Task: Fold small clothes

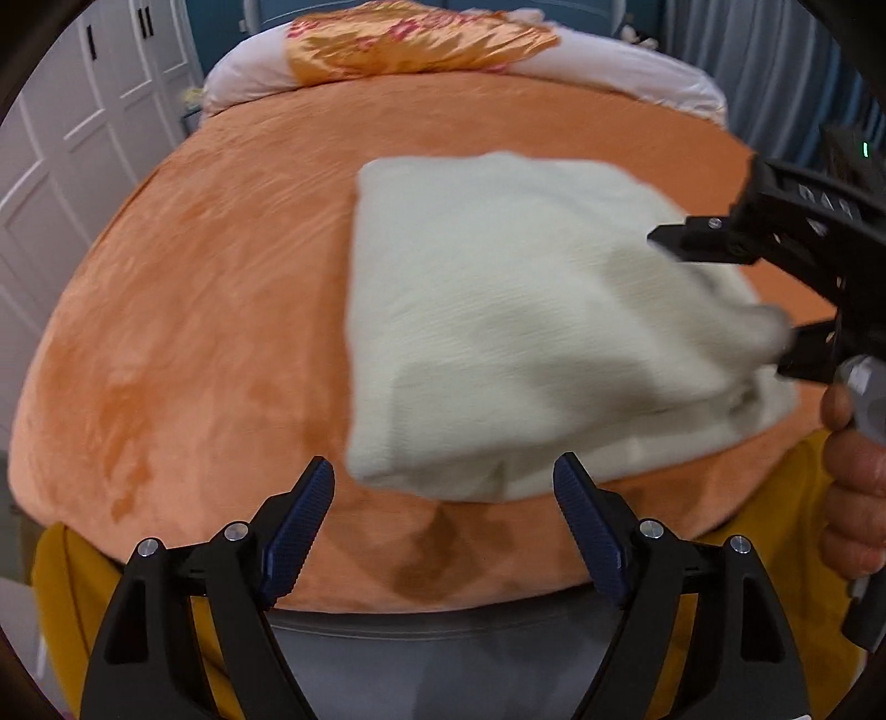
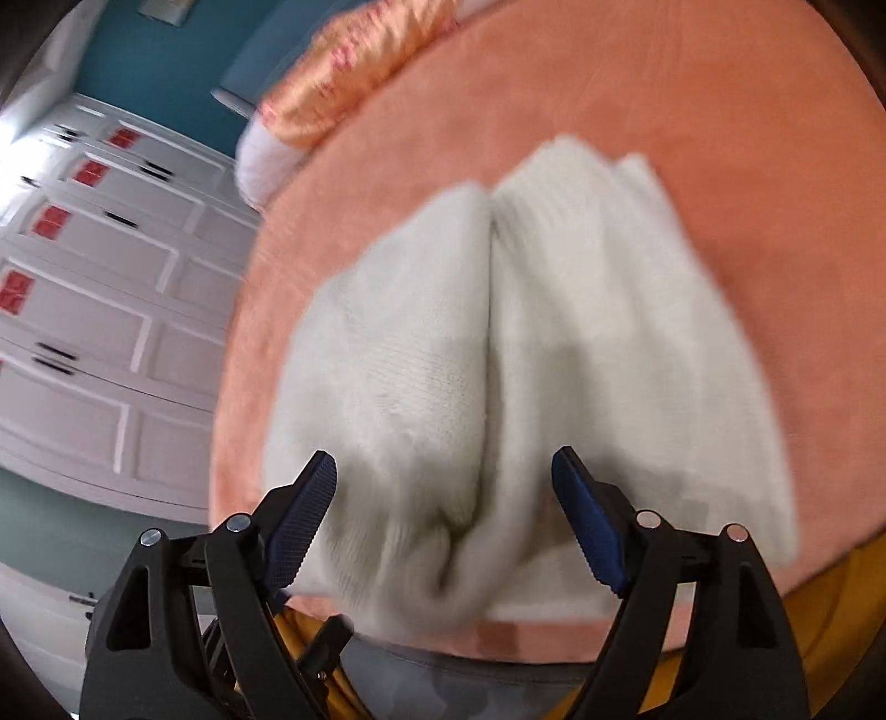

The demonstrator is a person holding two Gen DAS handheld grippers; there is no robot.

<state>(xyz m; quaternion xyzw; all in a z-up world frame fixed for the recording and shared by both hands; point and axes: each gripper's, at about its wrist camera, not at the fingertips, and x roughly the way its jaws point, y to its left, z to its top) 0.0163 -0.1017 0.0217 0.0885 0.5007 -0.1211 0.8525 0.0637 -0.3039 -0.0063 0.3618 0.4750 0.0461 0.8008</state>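
Looked mostly done: your white top (image 1: 498, 332) lay folded on the bed (image 1: 210, 332), left claw (image 1: 443, 520) wide open and empty, right claw (image 2: 443, 515) spread around bunched cloth, not pinching

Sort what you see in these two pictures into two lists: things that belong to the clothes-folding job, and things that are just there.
Part of the job:
- cream knit garment
- left gripper, fingers apart, holding nothing
- right gripper, fingers apart around the garment's bunched edge
- orange bed cover, the work surface

Just there:
- orange satin pillow
- white wardrobe doors
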